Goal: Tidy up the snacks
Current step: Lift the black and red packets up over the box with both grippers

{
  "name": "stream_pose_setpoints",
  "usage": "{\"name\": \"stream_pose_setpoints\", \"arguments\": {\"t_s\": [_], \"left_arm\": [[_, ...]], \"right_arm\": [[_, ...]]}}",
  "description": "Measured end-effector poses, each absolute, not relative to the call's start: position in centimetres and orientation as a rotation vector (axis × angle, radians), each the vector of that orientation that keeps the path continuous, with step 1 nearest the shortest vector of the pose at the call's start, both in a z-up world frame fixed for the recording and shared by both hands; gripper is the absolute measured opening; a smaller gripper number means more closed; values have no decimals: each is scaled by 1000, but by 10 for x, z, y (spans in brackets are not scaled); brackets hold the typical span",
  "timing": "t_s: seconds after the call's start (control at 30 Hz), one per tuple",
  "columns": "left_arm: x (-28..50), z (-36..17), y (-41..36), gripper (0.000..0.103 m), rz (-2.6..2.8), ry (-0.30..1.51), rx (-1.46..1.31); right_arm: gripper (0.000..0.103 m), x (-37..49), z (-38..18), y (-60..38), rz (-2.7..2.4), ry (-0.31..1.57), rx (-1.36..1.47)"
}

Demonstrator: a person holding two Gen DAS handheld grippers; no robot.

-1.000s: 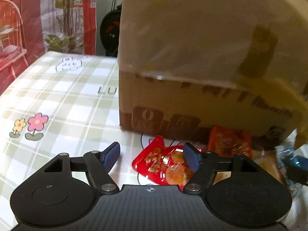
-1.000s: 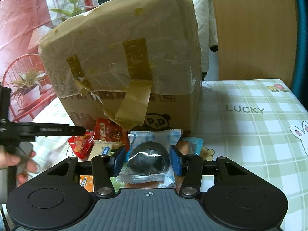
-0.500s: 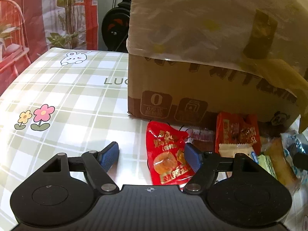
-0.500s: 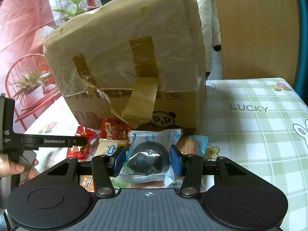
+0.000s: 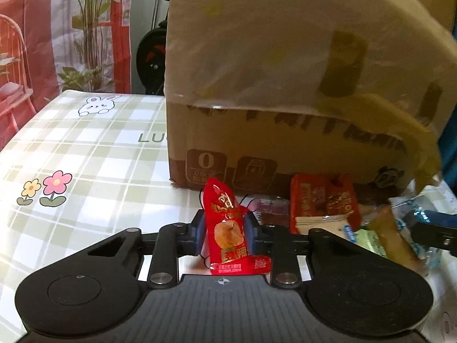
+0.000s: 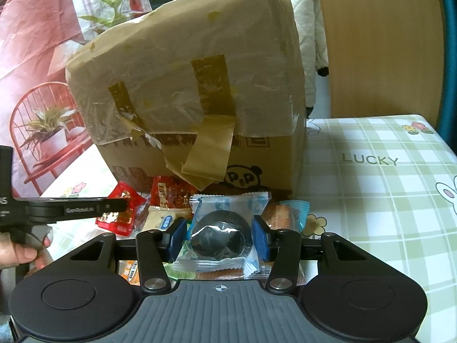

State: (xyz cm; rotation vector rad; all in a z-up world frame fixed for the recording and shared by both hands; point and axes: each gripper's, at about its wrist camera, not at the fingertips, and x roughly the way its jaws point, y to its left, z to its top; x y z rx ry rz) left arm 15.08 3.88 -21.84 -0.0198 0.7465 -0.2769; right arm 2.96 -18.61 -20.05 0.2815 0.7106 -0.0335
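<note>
Two grippers, both loaded. Left gripper point(image 5: 224, 233) has just been closing and now pinches the red pouch point(image 5: 228, 228) across its middle, pads on both side edges, pouch standing upright between them, just near of the box point(image 5: 285, 100). Right gripper point(image 6: 218, 238) pinches the clear packet point(image 6: 225, 228) holding a dark round cake, pads on its left and right sides, packet sitting over the snack pile point(image 6: 160, 214) at the box front. Left tool and a hand point(image 6: 20, 253) show at the left edge of the right view. Tablecloth point(image 5: 85, 157) is checked, bare to the left. Judgement: both snacks light, crinkly, soft film, slippery; pouch bends under squeeze, cake may crush. Best hold is mid-body or the sealed edge, gentle pressure.
</note>
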Motion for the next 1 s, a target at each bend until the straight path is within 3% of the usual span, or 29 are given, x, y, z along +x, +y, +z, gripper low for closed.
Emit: {"name": "stream_pose_setpoints", "arguments": {"t_s": [0.17,0.43,0.57,1.0], "left_arm": [[133,-209,41,11,-307,707,-11],[107,-209,43,10,-326,706,-14],[103,-202,49,3,-339,692,-17],[84,-163,69,3,-348,584,-49]], "right_arm": [[46,25,-198,-185,-36,708,282],[46,9,-189,-180,-33,699,282],[46,3,-184,-180,-37,690,282],[45,-15,-157,-171,-30,636,277]]}}
